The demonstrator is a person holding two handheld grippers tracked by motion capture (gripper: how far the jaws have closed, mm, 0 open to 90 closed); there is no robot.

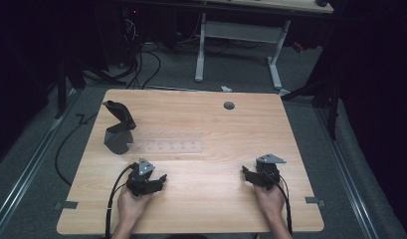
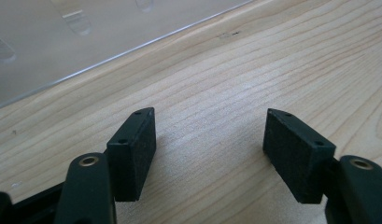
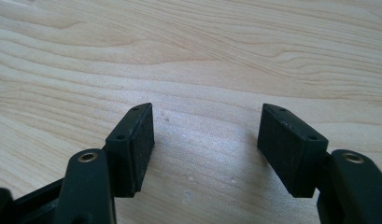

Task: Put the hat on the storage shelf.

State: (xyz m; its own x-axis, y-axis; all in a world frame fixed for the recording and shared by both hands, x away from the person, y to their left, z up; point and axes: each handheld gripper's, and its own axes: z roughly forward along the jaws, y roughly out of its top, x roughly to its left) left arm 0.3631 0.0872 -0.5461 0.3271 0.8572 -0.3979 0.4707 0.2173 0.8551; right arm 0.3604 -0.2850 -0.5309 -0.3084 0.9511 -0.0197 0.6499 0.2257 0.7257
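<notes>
Two tools rest wide and empty on the counter (image 1: 201, 199); left tool (image 1: 162, 178) sits nearer the clear rack (image 1: 171, 141), whose long axis runs crosswise just beyond it, than right tool (image 1: 245, 173).

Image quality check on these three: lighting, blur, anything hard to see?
High view: table lit, surroundings nearly black, soft focus; clear tray barely visible. Left gripper view: sharp, tray hazy, soft shadows under left gripper. Right gripper view: even light, wood grain crisp around right gripper.
</notes>
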